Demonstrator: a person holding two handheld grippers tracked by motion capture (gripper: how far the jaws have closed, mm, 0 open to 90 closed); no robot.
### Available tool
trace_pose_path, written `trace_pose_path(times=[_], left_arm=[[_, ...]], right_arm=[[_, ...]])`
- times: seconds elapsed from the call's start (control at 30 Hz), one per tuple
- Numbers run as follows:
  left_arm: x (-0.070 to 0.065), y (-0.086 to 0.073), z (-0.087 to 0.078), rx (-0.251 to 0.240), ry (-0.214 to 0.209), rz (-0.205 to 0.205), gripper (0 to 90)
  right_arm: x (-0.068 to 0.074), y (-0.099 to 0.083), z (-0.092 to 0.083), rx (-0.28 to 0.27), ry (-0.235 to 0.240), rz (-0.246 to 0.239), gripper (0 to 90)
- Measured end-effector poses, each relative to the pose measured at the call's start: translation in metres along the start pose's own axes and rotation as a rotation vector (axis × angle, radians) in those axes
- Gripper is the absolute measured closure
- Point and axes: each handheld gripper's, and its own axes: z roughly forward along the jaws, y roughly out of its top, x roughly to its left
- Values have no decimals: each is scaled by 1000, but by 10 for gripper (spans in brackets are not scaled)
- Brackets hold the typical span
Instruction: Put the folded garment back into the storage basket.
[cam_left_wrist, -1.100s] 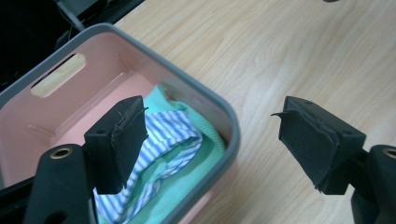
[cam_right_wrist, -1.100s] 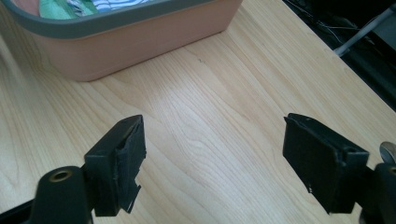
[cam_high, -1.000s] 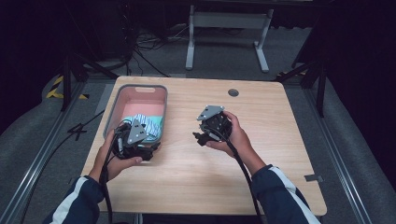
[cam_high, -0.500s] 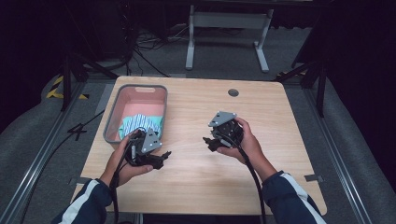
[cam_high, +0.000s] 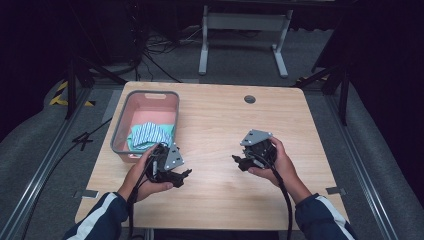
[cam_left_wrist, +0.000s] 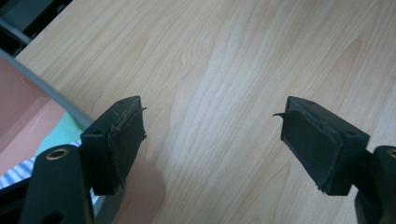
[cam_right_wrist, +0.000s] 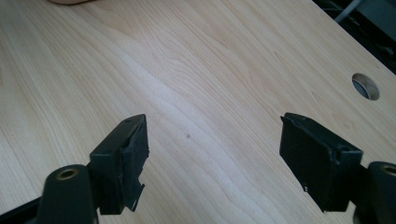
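A pink bin (cam_high: 120, 131) with a grey rim stands at the table's left; a striped blue-and-white cloth (cam_high: 149, 133) lies in it on teal fabric. My left gripper (cam_high: 184, 176) is held just right of the bin's near corner, open, with bare wood between its jaws. In the left gripper view the gripper (cam_left_wrist: 210, 116) gapes over the wood, and the bin's rim (cam_left_wrist: 44, 88) and the striped cloth (cam_left_wrist: 11, 170) sit at the left edge. My right gripper (cam_high: 238, 161) is open over the table's middle right. In the right gripper view the gripper (cam_right_wrist: 212, 126) holds nothing.
The wooden table (cam_high: 215, 125) has a round cable hole (cam_high: 249, 99) at the back, which also appears as the hole (cam_right_wrist: 365, 86) in the right gripper view. Cables and a metal stand's feet (cam_high: 240, 45) lie on the floor beyond. Rails run along both sides.
Both hands have drawn back toward the near edge and to the right. The left gripper has come away from above the bin's near end to the wood beside it.
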Motion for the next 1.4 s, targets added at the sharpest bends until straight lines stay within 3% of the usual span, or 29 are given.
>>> trace_pose_path(times=[0.23,0.93,1.13,1.4], left_arm=[[-9,0,9,5,-37,38,224],[-22,-12,32,13,-123,25,208],[-25,-17,38,24,-141,45,209],[-27,-26,47,38,-190,8,191]], right_arm=[[-5,-26,-6,9,-15,23,245],[-12,-91,-26,12,-28,76,242],[-15,-111,-31,3,-18,104,235],[-17,-145,-34,6,-6,163,219]])
